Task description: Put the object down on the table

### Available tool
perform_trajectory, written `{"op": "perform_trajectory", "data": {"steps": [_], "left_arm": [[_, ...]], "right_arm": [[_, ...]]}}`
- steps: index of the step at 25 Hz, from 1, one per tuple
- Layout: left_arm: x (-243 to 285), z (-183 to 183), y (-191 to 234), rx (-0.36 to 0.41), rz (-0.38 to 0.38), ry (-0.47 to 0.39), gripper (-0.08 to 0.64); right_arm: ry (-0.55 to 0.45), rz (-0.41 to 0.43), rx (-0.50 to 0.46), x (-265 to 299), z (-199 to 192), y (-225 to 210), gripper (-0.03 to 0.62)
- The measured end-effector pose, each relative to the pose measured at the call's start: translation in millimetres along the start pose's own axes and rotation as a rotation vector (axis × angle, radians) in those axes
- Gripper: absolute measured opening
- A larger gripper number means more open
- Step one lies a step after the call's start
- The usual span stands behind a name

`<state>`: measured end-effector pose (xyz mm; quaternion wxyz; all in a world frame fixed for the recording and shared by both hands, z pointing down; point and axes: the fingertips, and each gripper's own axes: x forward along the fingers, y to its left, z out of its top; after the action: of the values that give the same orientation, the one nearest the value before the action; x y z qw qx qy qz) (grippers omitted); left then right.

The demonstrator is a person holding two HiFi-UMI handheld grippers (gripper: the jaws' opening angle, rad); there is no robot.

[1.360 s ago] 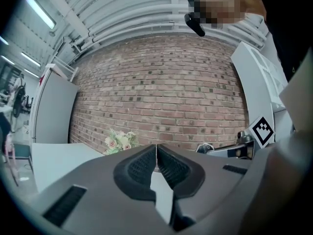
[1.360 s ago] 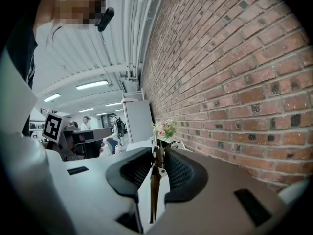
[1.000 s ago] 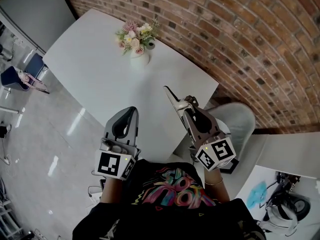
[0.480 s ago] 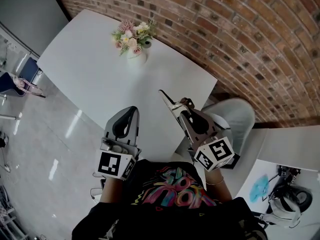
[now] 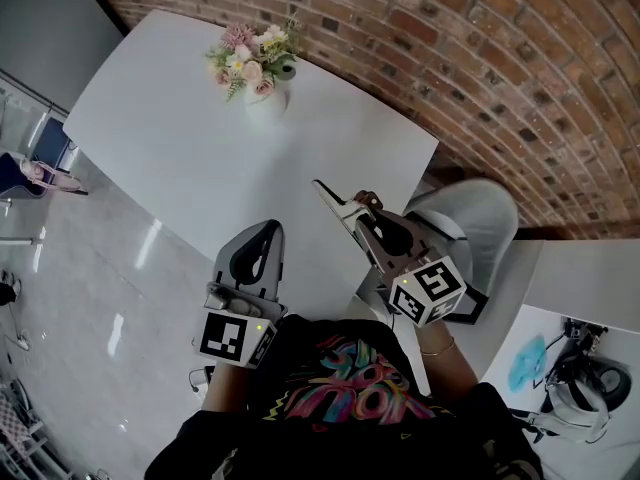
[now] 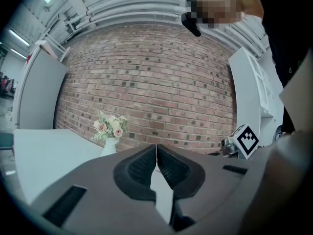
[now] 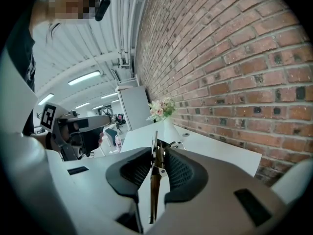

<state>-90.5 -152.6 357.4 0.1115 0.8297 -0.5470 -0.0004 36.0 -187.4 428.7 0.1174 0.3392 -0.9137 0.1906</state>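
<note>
Smooth white table [image 5: 190, 158] — right gripper [image 7: 157, 155] pinches thin, pointed metal tool [image 5: 336, 200].

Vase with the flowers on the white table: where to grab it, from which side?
Grip the white vase on its body, below the flowers, fingers level. It stands upright and the blooms spread over its mouth, so a top approach is blocked. Come from the open table side; the brick wall runs close behind it.

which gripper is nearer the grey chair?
Right. The right gripper, shut on a metal tool, is just left of the chair; the left gripper, shut and empty, sits farther left.
</note>
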Motion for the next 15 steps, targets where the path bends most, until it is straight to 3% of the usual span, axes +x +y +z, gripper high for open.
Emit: {"op": "perform_trajectory", "data": {"steps": [15], "left_arm": [[2,-52,10,-0.035,0.021,0.1,0.026]], "right_arm": [[0.146,-0.031,0.143,39,-102,-28,0.106]]}}
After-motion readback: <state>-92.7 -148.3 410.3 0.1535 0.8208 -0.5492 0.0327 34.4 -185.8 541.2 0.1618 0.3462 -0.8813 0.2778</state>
